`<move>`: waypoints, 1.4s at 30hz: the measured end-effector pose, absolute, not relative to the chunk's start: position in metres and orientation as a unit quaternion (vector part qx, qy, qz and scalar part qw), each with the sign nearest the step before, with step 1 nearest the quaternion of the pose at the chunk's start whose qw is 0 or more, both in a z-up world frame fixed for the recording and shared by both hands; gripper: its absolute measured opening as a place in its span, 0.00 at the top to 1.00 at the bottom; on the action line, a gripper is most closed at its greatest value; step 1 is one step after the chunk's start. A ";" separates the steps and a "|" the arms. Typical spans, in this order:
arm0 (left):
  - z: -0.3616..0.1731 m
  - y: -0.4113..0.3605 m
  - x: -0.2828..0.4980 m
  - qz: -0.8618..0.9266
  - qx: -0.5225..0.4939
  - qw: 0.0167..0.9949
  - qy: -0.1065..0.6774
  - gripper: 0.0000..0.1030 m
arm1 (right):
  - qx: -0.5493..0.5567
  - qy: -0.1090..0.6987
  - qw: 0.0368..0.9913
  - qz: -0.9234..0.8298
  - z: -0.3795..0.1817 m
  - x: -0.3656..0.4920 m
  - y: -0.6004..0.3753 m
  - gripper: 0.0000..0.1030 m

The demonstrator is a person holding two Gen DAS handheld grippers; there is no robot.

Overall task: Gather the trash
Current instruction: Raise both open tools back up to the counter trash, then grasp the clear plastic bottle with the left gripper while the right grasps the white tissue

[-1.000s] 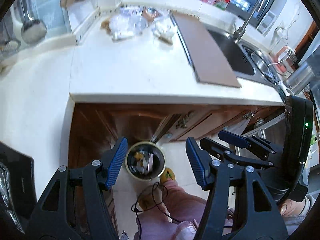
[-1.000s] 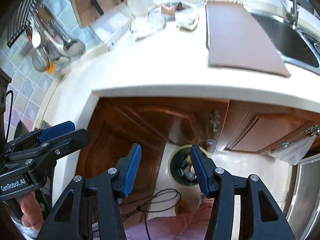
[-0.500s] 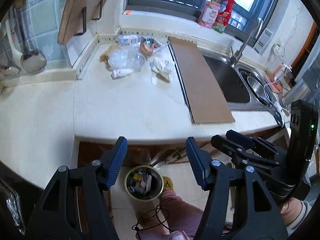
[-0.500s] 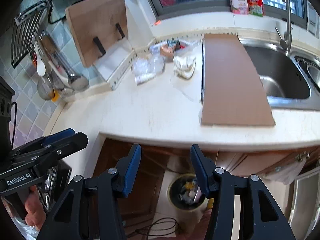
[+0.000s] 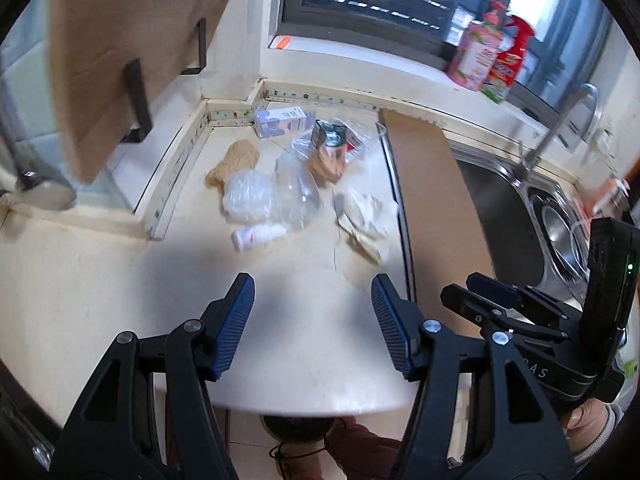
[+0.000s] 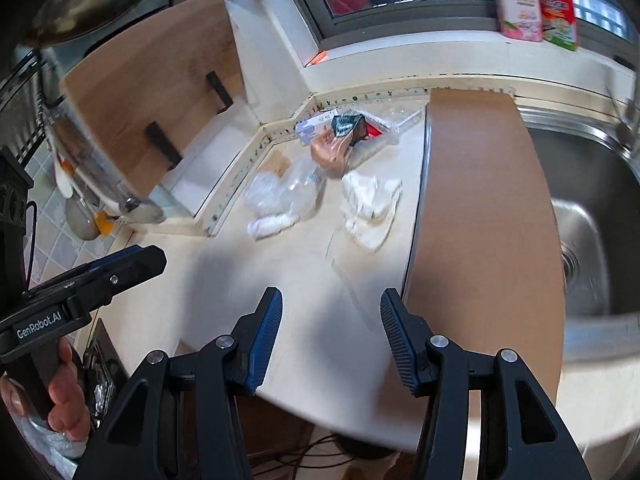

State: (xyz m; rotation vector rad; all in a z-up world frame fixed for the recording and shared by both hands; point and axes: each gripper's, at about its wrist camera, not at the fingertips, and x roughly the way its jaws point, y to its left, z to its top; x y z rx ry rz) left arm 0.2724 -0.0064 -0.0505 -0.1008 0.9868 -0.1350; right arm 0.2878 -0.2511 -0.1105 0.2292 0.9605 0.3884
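Trash lies at the back of the cream counter (image 5: 304,344): a small white bottle (image 5: 258,235), clear plastic bags (image 5: 272,196), crumpled white paper (image 5: 368,216), a brown crumpled piece (image 5: 236,158), a white carton (image 5: 282,120) and a dark wrapper (image 5: 330,136). In the right wrist view the bottle (image 6: 272,224), paper (image 6: 370,208) and wrapper (image 6: 346,124) show too. My left gripper (image 5: 312,316) is open and empty above the counter's front. My right gripper (image 6: 330,328) is open and empty, to its right. The bin (image 5: 298,428) peeks out below the counter edge.
A brown board (image 5: 432,208) lies right of the trash, beside the steel sink (image 5: 508,208) with its tap (image 5: 560,128). A wooden cutting board (image 5: 120,52) leans on the left wall. Bottles (image 5: 488,56) stand on the window sill.
Both grippers have risen from pointing at the floor bin under the counter to over the counter, facing the trash pile. Both stay open and empty.
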 end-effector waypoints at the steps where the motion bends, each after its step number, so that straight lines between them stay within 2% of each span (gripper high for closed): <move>1: -0.054 -0.008 0.285 -0.062 -0.050 0.875 0.477 0.44 | 0.109 0.460 0.861 0.187 -0.113 0.301 -0.251 0.49; 10: -0.100 -0.017 0.381 -0.035 -0.062 0.849 0.523 0.44 | 0.114 0.495 0.839 0.195 -0.158 0.432 -0.255 0.49; 17: -0.128 -0.013 0.426 -0.032 -0.094 0.823 0.559 0.44 | 0.129 0.529 0.811 0.214 -0.196 0.477 -0.248 0.50; 19: -0.131 -0.012 0.435 -0.032 -0.102 0.820 0.562 0.44 | 0.126 0.536 0.806 0.219 -0.205 0.485 -0.243 0.52; 23: -0.136 -0.011 0.450 -0.031 -0.110 0.811 0.573 0.44 | 0.118 0.554 0.792 0.228 -0.223 0.495 -0.234 0.75; 26: -0.140 -0.011 0.460 -0.026 -0.109 0.807 0.580 0.44 | 0.121 0.556 0.787 0.239 -0.229 0.499 -0.232 0.81; 42: -0.175 -0.028 0.490 -0.001 -0.064 0.781 0.621 0.44 | 0.149 0.546 0.785 0.251 -0.218 0.510 -0.250 0.83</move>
